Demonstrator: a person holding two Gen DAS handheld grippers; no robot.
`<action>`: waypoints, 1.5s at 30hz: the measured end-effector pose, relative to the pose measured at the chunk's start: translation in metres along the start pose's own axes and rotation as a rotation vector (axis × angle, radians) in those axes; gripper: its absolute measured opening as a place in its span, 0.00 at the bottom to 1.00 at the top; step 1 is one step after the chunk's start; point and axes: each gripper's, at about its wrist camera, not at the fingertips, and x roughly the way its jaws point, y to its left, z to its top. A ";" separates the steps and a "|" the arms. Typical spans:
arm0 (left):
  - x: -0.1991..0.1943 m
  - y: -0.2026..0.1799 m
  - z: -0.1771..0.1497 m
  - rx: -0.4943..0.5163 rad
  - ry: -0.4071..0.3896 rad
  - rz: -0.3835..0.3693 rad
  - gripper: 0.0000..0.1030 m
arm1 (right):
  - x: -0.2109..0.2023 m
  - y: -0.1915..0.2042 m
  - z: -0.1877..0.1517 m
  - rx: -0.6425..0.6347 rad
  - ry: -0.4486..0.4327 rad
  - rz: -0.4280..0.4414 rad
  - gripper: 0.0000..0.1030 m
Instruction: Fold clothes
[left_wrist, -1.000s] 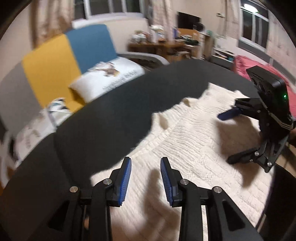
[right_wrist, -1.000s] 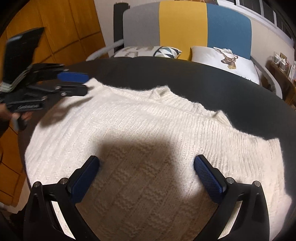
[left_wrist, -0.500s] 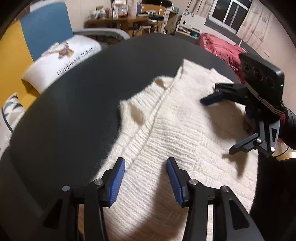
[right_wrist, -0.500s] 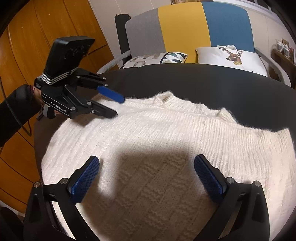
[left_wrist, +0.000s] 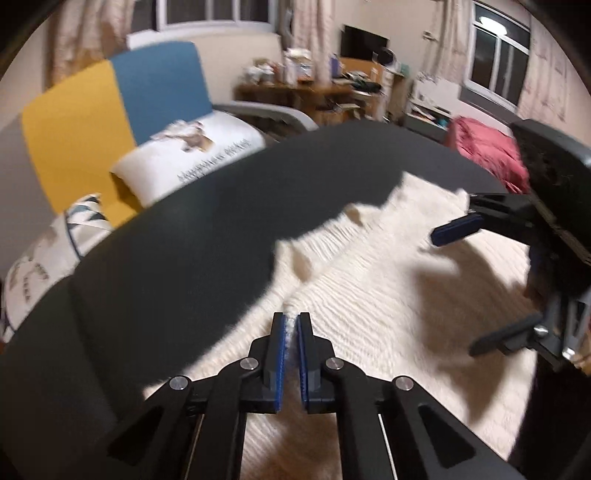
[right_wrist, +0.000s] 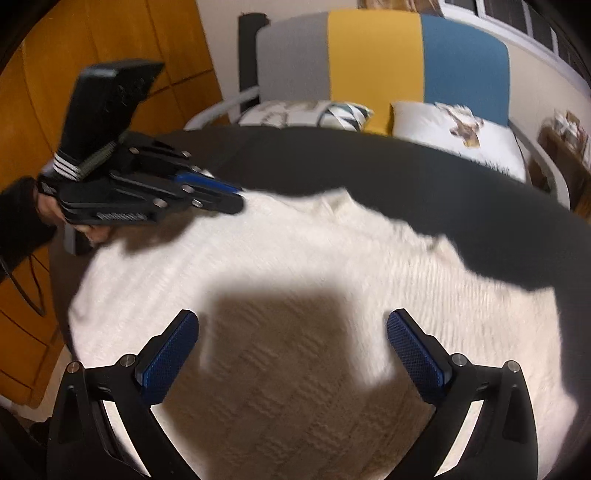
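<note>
In the left wrist view, the left gripper (left_wrist: 291, 326) is pinching its blue-padded fingers (left_wrist: 281, 339) together on a raised ridge of the cream, chunky ribbed-knit sweater (left_wrist: 388, 317), near its left edge. The sweater is lying spread flat on the round black matte table (left_wrist: 192, 236). The right gripper (left_wrist: 469, 284) is hovering over the far side of the knit with jaws apart.

In the right wrist view, the right gripper's (right_wrist: 291, 345) textured blue pads (right_wrist: 415, 356) are standing wide, closing on nothing, above the sweater's patterned lower panel. The left gripper (right_wrist: 236, 195) is biting the cloth at the far left.

This looks like the first grasp before a fold is made. Next, the right gripper would need to descend and pinch its own edge, so both can lift evenly; the soft, stretchy knit will likely sag and drag if raised from one side.
</note>
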 end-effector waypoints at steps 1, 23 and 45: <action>0.006 0.000 0.001 -0.003 0.003 0.021 0.05 | -0.001 0.000 0.005 -0.008 -0.010 -0.008 1.00; 0.006 -0.007 -0.029 -0.128 0.075 0.368 0.23 | 0.027 -0.011 -0.001 0.026 0.025 -0.061 1.00; -0.012 -0.019 -0.046 -0.204 0.035 0.431 0.23 | 0.016 0.028 -0.014 -0.064 0.095 -0.099 1.00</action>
